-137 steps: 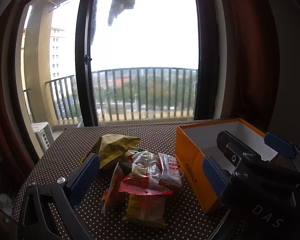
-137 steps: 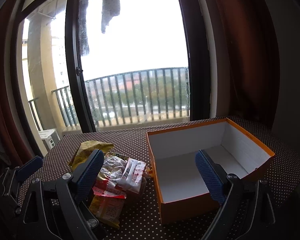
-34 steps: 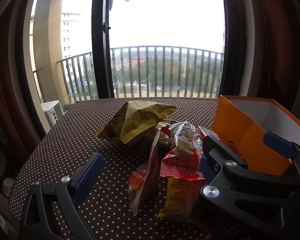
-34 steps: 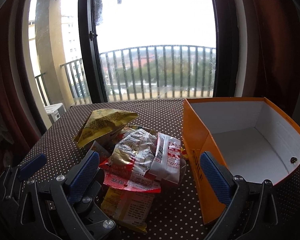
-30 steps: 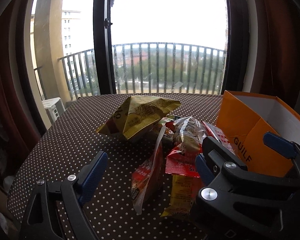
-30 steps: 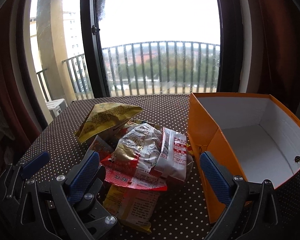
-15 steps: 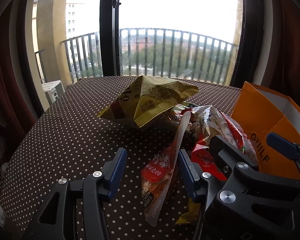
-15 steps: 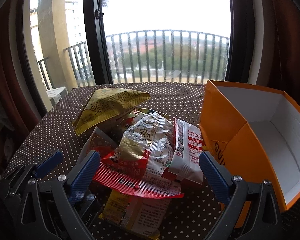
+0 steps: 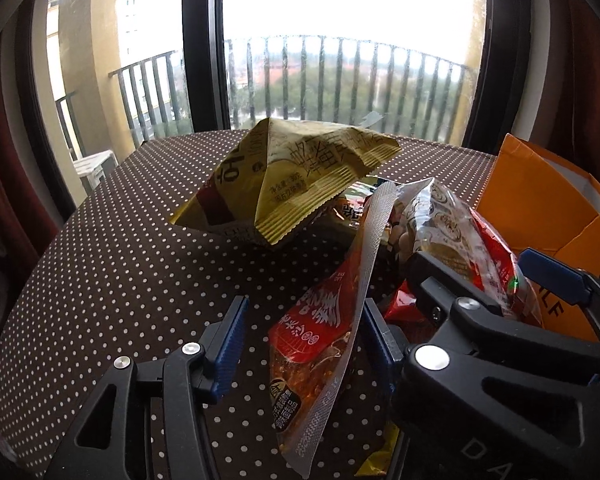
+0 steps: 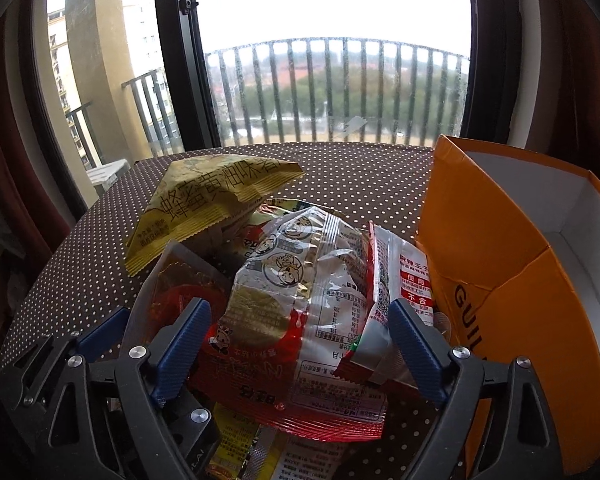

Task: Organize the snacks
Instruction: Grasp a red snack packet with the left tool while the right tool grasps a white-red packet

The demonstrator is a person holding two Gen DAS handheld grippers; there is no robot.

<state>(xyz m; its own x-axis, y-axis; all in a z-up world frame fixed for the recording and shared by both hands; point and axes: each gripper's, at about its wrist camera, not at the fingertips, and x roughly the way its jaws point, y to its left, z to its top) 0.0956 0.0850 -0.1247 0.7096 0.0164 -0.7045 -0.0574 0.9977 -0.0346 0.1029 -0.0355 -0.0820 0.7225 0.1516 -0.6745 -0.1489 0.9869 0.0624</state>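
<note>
Presently: left claw (image 9: 300, 344), jaws opening, straddles an upright red packet (image 9: 324, 332), pads not pressing. Right claw (image 10: 296, 348), jaws closing, brackets a red-and-clear bag (image 10: 300, 308) without pinching yet. Both lie in the snack pile on the dotted counter (image 9: 112, 264), beside the orange box (image 10: 512, 280). Handling: light, crinkly, slippery film; take the sealed edges. Lower packets mostly hidden.

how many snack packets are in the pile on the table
6 at least: yellow packet at the back, red upright packet left, clear-and-red packet on top, white-and-red packet by the box, partly covered ones behind and underneath. More may be hidden.
</note>
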